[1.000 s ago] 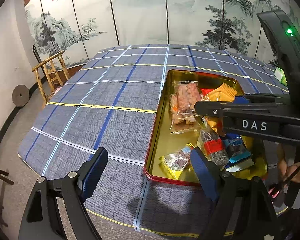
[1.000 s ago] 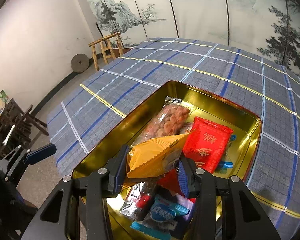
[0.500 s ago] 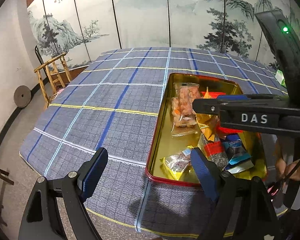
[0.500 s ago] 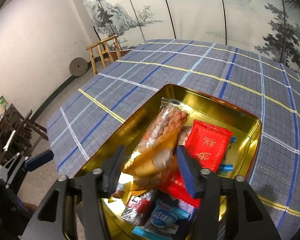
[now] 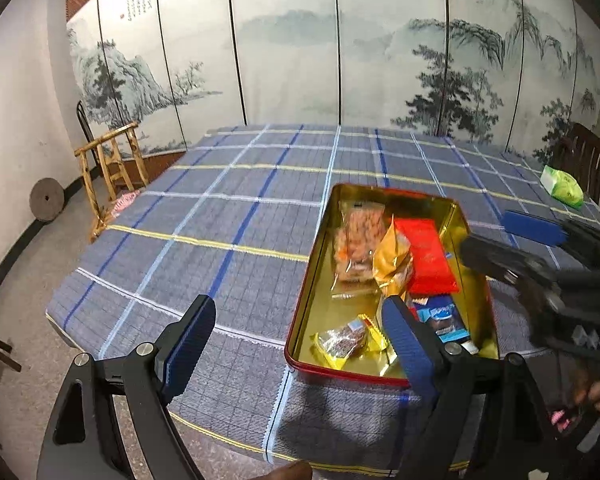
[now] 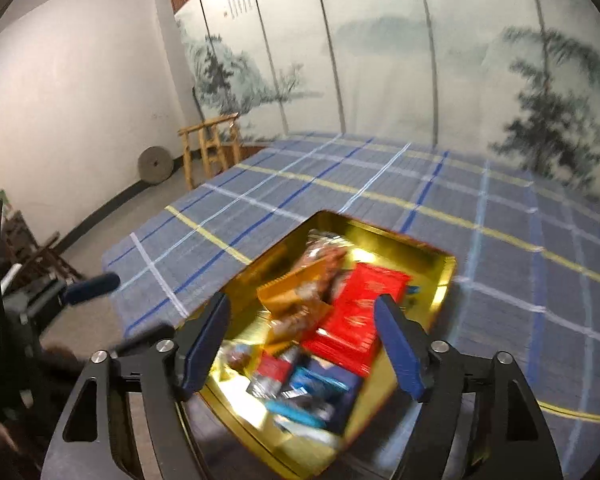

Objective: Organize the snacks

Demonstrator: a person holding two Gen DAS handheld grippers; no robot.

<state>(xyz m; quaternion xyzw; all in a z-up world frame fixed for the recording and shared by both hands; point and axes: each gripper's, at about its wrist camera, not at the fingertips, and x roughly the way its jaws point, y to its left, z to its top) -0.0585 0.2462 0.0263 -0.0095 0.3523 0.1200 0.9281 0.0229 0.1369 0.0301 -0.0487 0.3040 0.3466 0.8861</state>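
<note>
Two grippers: both over the near end of one gold tin, neither holding anything.
Gold tin [image 5: 474, 240]: lies on the checked surface [image 5: 228, 216] toward its near right side; it is the collecting place, so the snacks sit inside its walls.
Orange packet [image 5: 394, 260]: propped on edge in mid-tin, leaning against the clear packet of brown snacks [image 5: 358, 236], with the red packet [image 5: 426, 252] just beside it.
Yellow packet [image 5: 346, 340]: alone at the near left corner.
Right gripper [image 6: 302, 342]: jaws have just been opening and stand wide, empty, clear of the pile; a second ago they pinched the orange packet, which now rests in the tin.
Left gripper [image 5: 300, 340]: jaws wide apart, empty, waiting above the tin's near edge; width unchanged from before.
Green packet [image 5: 562, 186]: outside the tin at the far right edge, likely unsorted.
</note>
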